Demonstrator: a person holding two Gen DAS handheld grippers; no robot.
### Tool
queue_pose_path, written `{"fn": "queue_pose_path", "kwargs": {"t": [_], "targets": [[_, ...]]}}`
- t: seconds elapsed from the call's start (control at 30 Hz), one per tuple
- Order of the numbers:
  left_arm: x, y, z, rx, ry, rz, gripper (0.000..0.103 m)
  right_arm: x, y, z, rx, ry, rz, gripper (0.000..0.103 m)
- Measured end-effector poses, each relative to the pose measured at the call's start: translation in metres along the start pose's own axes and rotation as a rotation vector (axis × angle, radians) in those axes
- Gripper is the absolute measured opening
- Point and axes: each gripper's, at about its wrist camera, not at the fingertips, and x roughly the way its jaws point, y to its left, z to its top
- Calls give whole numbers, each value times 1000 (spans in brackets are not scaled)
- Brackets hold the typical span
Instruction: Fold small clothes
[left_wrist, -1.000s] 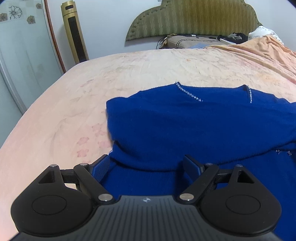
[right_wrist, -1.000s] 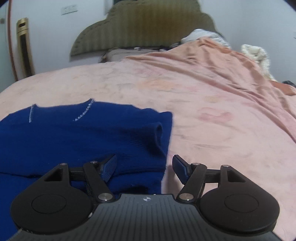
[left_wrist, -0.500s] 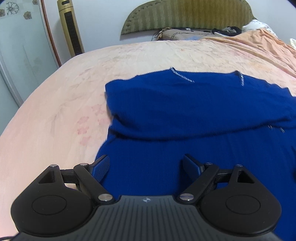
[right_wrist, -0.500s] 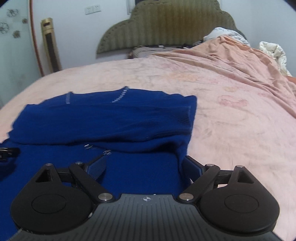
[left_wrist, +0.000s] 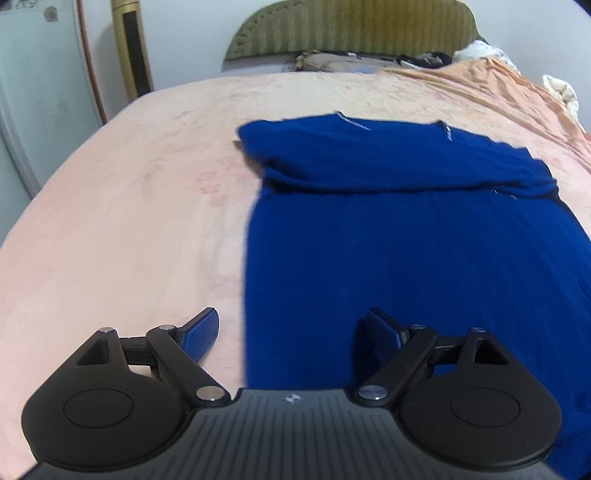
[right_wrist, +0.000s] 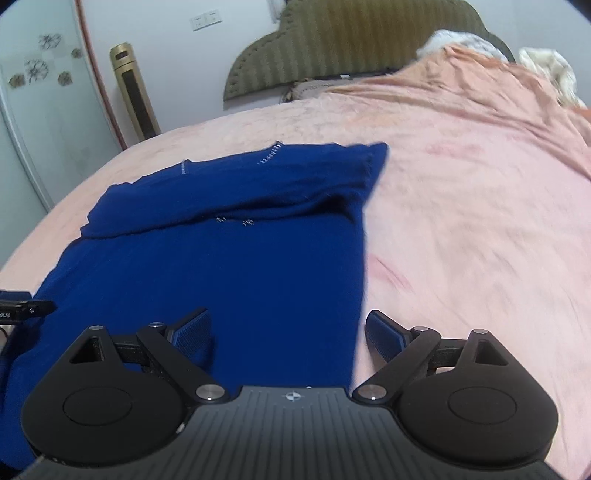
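The blue sweater (left_wrist: 406, 236) lies flat on the pink bed cover (left_wrist: 122, 221) and fills the centre and right of the left wrist view; in the right wrist view it takes the centre and left. Its far part, in the upper middle of both frames, lies doubled over the body as a thick band, probably the first fold, with the sleeves tucked in. The near part is still a single layer, so I judge that one more fold is left.

The left gripper (left_wrist: 291, 332) stands wide apart over the garment's left border, at the bottom centre, with one pad over the cover and one over the cloth, nothing pinched. The right gripper (right_wrist: 288, 332) has just been opening and now straddles the right border in the same way, empty. This placing suits taking both near corners together.

I count one sweater, two grippers, one green headboard (left_wrist: 351, 29), and one gold tower fan (left_wrist: 133, 48) at upper left.
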Motion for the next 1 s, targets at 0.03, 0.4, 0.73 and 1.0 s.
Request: {"fn": "queue_pose_path", "kwargs": {"t": [0.03,0.4,0.73,1.0], "targets": [[-1,6,0,-15,-6,12,87,-5,-5,-3,13,-1,8,94],[16,-9,9,-16,44,-159,39,-18,1,-24,-55,35,38,38],[-3,-15,41,-32,-53,-234,8,-26,0,13,40,-71,126,6],[26,-17,92,-60,-135,-141,8,4,1,74,-25,-177,17,6]]}}
